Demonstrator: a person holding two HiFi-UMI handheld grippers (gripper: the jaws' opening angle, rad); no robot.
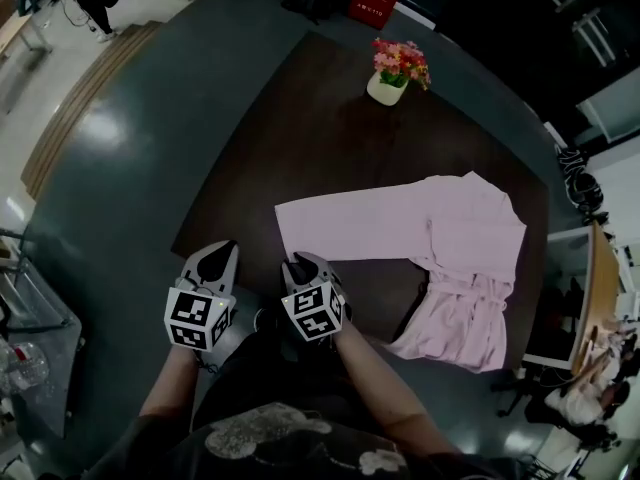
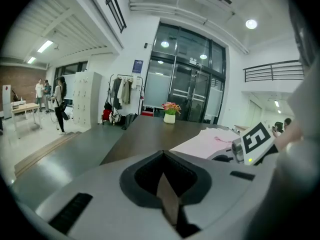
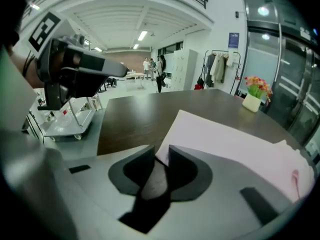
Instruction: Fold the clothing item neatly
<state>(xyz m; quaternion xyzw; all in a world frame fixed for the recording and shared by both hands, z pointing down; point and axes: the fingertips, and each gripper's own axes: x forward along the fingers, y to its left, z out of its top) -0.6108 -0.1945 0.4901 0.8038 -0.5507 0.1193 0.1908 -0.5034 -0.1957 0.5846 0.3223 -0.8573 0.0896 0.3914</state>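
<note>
Holds left gripper shut, empty, at the near edge of the dark table. Holds right gripper beside, jaws slightly apart, at the near corner of pink garment spread flat on that table.

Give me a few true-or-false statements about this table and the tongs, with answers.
1. The garment is pink. True.
2. The flower pot stands on the garment. False: it stands on the bare table, apart from the garment, near the far edge.
3. The left tongs are shut with nothing in them. True.
4. The right tongs are clamped shut. False: their jaws stand apart, right at the garment's near corner.
</note>
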